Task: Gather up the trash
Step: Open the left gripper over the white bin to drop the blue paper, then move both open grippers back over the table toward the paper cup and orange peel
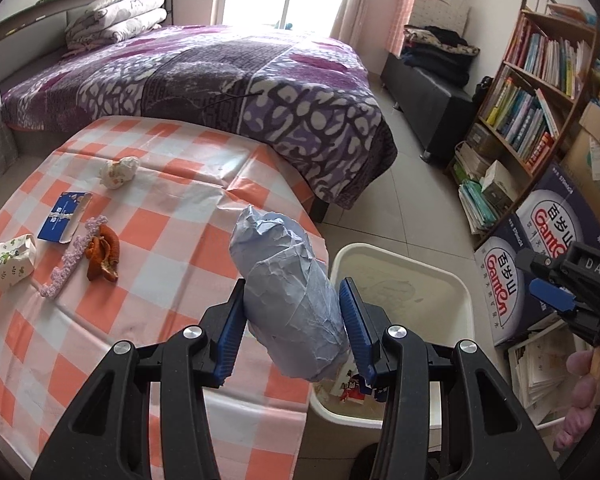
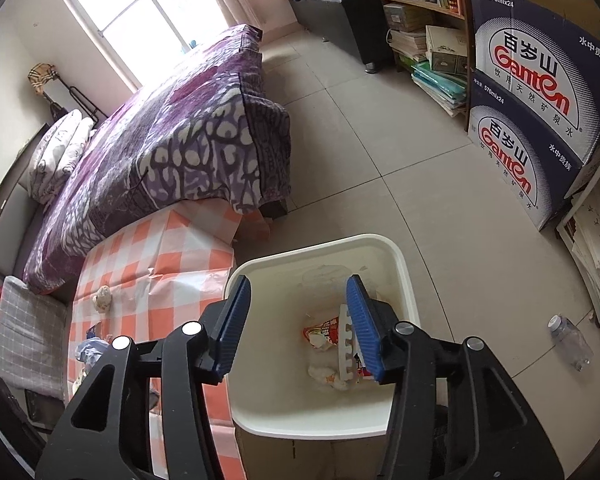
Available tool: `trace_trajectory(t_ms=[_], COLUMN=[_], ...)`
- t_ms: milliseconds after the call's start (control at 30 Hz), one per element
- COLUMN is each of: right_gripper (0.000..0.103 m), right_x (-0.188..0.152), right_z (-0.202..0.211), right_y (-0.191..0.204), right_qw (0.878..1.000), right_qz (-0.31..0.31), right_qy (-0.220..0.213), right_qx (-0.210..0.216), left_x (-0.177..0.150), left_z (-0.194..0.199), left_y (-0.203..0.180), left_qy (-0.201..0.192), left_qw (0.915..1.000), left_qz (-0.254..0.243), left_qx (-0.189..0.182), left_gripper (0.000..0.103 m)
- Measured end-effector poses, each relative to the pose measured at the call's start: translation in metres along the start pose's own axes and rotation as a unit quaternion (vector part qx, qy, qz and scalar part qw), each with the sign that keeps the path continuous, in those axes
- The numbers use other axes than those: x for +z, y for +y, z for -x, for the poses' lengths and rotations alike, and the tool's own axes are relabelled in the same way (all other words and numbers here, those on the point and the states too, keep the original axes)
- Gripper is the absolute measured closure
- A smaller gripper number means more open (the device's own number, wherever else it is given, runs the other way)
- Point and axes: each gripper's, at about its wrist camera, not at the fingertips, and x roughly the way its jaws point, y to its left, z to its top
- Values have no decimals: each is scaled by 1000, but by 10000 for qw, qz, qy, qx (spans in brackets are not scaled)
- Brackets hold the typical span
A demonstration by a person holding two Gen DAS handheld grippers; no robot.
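Crumpled blue-grey paper wad [image 1: 290, 292] sits pinched between the blue pads of the left gripper [image 1: 292, 320], lifted off the worktop with the orange-and-white checked cloth [image 1: 148, 240] and hanging right at the near rim of the cream plastic bin [image 1: 456, 280]. So this looks like the carry step, with the drop yet to come. Over on the other side, the right gripper [image 2: 298, 324] hovers above the same bin [image 2: 396, 256], jaws spread wide and holding nothing, wrappers visible in the bottom below it. Plenty left on the worktop: a dried orange peel [image 1: 104, 254], a lilac crocheted strip [image 1: 74, 256], a blue card packet [image 1: 65, 216], a small patterned paper carton [image 1: 13, 262] and a scrunched white tissue [image 1: 118, 172]. Next move, I'd say: swing the left gripper further over the bin's mouth, then open up; release too early and the wad may catch the rim.
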Motion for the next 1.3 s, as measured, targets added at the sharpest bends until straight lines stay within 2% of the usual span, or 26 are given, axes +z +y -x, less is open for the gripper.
trace_trajectory(t_ms=[167, 500, 667, 733, 833, 967, 1033, 1167, 1300], right_gripper=[44, 31, 23, 19, 14, 13, 11, 9, 7], right_x=[6, 12, 13, 14, 13, 10, 8, 3, -4], right_z=[3, 6, 6, 6, 6, 2, 0, -4, -8], right_y=[-14, -33, -38, -38, -35, -26, -19, -2, 20], right_qw=[9999, 9991, 9986, 9985, 9984, 9985, 9987, 9991, 9997], right_qz=[-145, -383, -471, -492, -506, -509, -490, -425, -238], right_qy=[-54, -120, -153, -170, -182, -134, -92, -28, -30], right_qx=[-64, -163, -197, -188, -188, -166, -143, -82, -70], left_x=[-8, -27, -29, -28, -26, -23, -22, -17, -11], left_z=[-10, -29, -34, -33, -32, -32, -30, -28, -30], left_y=[-26, -66, -72, -71, -66, -57, -50, -30, 2], left_qy=[183, 611, 788, 797, 796, 818, 797, 788, 818], left_qw=[9991, 9919, 9851, 9837, 9842, 9863, 9885, 9920, 9953], left_qz=[-227, -497, -406, -351, -274, -195, -201, -88, 100], left_qx=[-298, -992, -1472, -1573, -1557, -1421, -1269, -983, -513], left_gripper=[57, 56, 52, 45, 44, 44, 37, 35, 30])
